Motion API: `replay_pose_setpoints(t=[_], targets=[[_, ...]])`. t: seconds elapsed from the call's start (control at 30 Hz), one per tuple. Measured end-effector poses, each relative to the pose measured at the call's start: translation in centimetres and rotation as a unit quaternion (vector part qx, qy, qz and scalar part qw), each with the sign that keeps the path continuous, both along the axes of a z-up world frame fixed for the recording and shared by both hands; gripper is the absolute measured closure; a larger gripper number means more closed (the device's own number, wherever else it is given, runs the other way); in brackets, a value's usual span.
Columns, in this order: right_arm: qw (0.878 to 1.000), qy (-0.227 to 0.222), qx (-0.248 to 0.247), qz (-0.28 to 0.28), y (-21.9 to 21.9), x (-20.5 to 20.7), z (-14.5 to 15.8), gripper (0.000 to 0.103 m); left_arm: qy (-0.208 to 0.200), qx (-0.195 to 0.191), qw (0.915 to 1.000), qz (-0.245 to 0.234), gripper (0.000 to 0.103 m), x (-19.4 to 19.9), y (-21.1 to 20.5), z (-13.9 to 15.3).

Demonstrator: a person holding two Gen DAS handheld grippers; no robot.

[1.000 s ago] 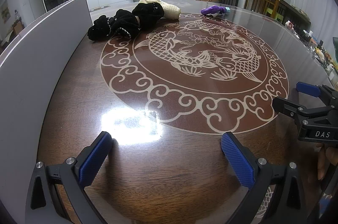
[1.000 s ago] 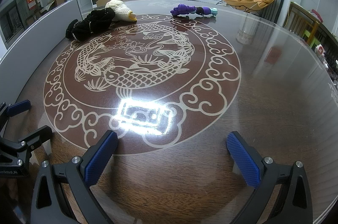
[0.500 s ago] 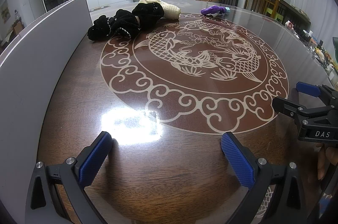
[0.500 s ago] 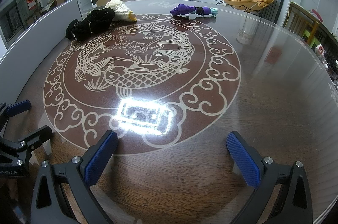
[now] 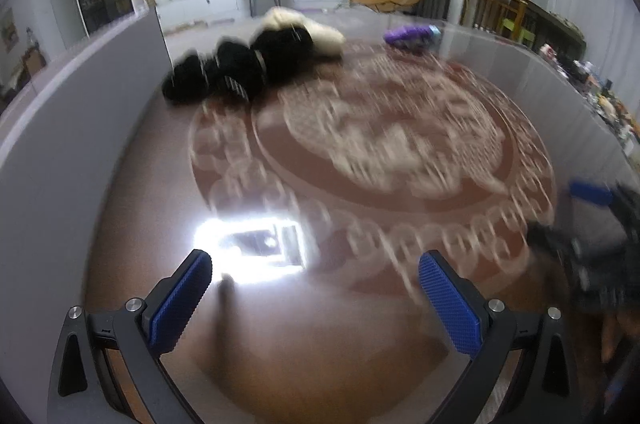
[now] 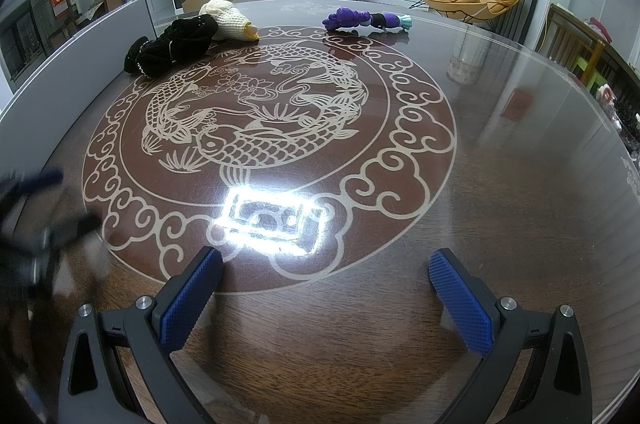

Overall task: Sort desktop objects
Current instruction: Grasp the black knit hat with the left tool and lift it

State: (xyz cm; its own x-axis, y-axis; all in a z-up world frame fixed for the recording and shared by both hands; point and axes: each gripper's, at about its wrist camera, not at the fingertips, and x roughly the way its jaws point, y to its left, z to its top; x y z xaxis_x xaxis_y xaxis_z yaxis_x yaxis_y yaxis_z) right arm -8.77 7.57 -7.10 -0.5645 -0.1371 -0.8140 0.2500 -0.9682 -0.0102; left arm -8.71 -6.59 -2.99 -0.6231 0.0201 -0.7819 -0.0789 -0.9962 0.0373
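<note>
Both cameras sit low over the near edge of the counter (image 6: 500, 184), each looking forward between its own blue fingers toward the television wall at 12 o'clock. The left view, motion-blurred, catches the right claw (image 5: 576, 224) at 3 o'clock; the right view catches the left claw (image 6: 44, 204) at 9 o'clock. Both share the fish medallion (image 6: 256, 128) and the far items.
</note>
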Motion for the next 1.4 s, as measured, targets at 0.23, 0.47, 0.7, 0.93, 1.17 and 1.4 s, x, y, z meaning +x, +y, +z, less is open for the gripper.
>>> replay_pose_setpoints(t=[0.23, 0.47, 0.7, 0.93, 1.17, 1.4], targets=[[1.0, 0.0, 0.0, 0.0, 0.1, 0.2, -0.1, 0.0, 0.058, -0.058, 0.9967, 0.004, 0.0, -11.9, -1.7, 3.9], [1.0, 0.0, 0.001, 0.0, 0.1, 0.2, 0.0, 0.0, -0.022, -0.018, 0.9988, 0.04, 0.0, -20.7, -6.0, 1.6], [1.0, 0.0, 0.001, 0.0, -0.1, 0.3, -0.4, 0.0, 0.007, 0.066, 0.9978, -0.003, 0.029, -16.3, -5.1, 1.4], [1.0, 0.0, 0.001, 0.0, -0.1, 0.3, -0.3, 0.0, -0.009, 0.083, 0.9957, -0.039, 0.018, -2.7, -0.1, 1.9], [1.0, 0.0, 0.001, 0.0, -0.1, 0.2, -0.3, 0.0, 0.025, 0.097, 0.9944, -0.034, 0.012, 1.6, -2.8, 4.2], [1.0, 0.0, 0.001, 0.0, -0.1, 0.3, -0.3, 0.0, -0.035, 0.06, 0.9946, -0.076, 0.012, -0.2, -2.2, 0.8]])
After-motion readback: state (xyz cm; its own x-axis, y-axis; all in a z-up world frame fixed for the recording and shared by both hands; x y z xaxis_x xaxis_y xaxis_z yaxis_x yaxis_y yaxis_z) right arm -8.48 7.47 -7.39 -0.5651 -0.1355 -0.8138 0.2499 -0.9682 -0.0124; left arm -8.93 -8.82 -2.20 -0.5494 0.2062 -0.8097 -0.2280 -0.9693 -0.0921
